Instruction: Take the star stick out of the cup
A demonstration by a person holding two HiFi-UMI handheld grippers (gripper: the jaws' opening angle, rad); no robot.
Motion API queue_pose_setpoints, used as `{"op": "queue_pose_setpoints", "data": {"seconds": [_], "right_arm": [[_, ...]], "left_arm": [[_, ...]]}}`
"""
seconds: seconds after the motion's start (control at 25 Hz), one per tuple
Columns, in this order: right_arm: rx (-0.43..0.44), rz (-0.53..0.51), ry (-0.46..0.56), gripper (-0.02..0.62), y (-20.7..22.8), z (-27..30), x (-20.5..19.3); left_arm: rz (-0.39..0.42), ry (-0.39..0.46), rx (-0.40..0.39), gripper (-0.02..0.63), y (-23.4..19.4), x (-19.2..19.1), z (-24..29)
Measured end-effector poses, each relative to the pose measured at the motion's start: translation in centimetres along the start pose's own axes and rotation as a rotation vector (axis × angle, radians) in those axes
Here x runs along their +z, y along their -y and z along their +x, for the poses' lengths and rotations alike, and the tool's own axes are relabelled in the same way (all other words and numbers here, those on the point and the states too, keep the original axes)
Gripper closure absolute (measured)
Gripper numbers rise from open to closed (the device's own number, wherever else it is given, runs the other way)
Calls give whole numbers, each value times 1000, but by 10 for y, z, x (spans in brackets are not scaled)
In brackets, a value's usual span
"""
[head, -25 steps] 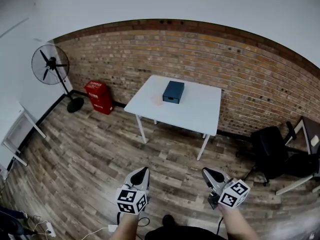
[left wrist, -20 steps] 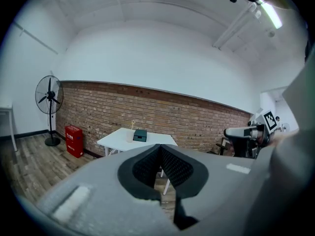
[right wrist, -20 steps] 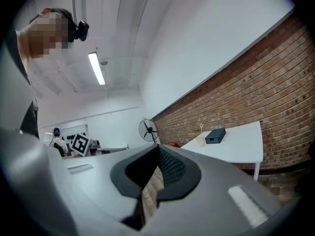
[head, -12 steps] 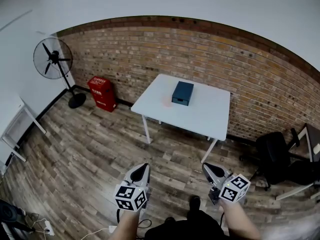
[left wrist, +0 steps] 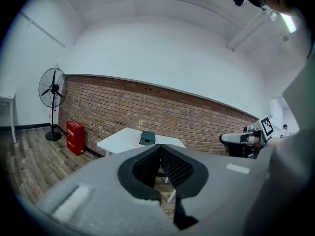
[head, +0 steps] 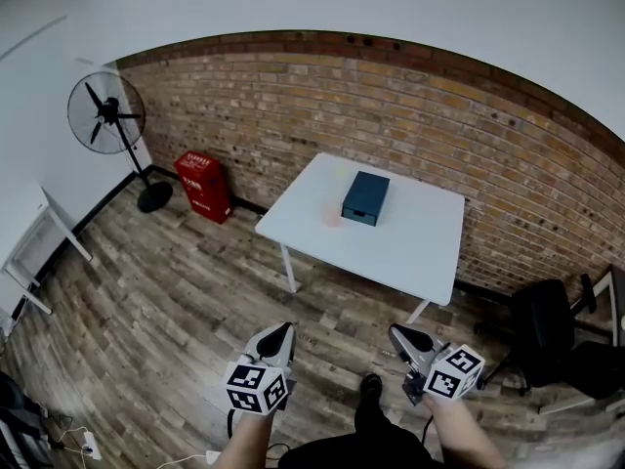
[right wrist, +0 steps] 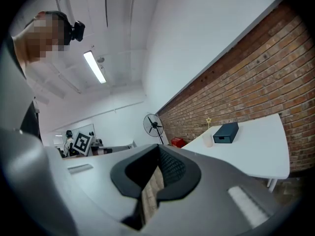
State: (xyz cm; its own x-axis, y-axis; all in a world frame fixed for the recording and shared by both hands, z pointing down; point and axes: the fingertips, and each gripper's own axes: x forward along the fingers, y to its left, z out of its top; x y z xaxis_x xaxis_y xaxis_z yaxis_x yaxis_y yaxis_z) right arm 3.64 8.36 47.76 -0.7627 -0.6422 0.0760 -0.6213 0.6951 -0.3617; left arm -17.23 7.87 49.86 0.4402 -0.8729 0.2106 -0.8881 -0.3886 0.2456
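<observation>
Head view: left gripper (head: 282, 328) and right gripper (head: 395, 331) hang empty, jaws pressed together, over the floor (head: 176, 301), well short of the table (head: 420, 247).
Right gripper view shows what the head view blurs: the star stick (right wrist: 208, 124) upright in the cup (right wrist: 208, 140), near the box (right wrist: 226, 132). One fan (head: 105, 113); one red crate (head: 205, 186), lettering unreadable.

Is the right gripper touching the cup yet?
Apart. The head view shows the right gripper over the floor, short of the table, while the cup stands on it beside the dark box.
</observation>
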Motion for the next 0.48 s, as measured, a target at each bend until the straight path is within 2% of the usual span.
{"op": "queue_pose_setpoints", "data": {"seconds": [0.28,0.48], "right_arm": [[20,39,6,595,96,50,30],[44,25,1,595,163,77,62]], "left_arm": [[4,-43,-3,603,-3,21,104],[42,-64,4,603,1,43,182]]}}
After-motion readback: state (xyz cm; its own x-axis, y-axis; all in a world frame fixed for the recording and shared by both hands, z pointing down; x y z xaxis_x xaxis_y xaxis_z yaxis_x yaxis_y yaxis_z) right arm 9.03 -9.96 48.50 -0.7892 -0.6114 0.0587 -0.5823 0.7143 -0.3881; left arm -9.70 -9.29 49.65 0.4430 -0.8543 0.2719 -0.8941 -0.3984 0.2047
